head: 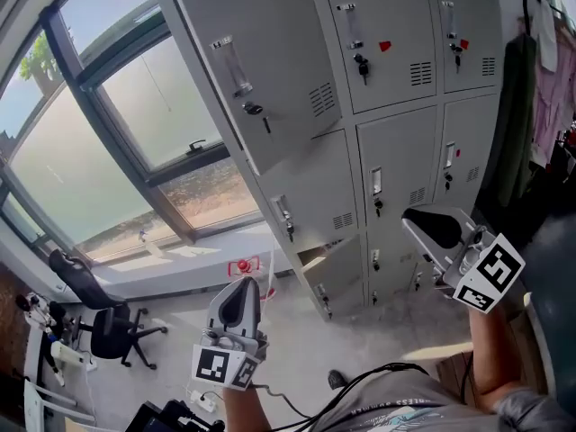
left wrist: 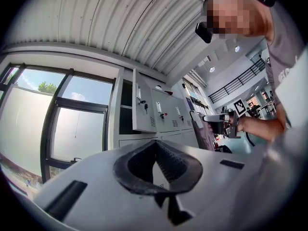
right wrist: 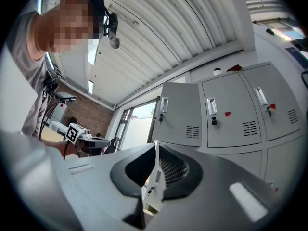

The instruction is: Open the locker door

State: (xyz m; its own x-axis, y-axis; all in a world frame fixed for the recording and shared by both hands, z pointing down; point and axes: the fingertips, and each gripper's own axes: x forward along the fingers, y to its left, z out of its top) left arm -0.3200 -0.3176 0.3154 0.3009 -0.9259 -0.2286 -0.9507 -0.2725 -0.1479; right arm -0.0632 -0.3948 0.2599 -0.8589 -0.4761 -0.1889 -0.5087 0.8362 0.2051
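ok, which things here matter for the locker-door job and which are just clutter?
Job:
- top-left locker door, already swung open
- left gripper and right gripper, both shut, empty

Clutter:
- office chair
- hanging clothes
- window
- neighbouring closed lockers

Facing a large dark-framed window (head: 135, 133), letting in bright daylight and showing sky and a green tree. Running just under the window, a pale sill (head: 180, 273). Standing below the window and towards its left, a black office chair (head: 103, 322), resting on a pale concrete floor (head: 297, 340). Hanging well to the right of the window, clothes (head: 540, 88). Stretching overhead above the window, a ribbed white ceiling (left wrist: 120, 23). Glowing far right of the window, small ceiling lights (left wrist: 211, 69). Rising left of the window in the right gripper view, a brick wall (right wrist: 82, 114).
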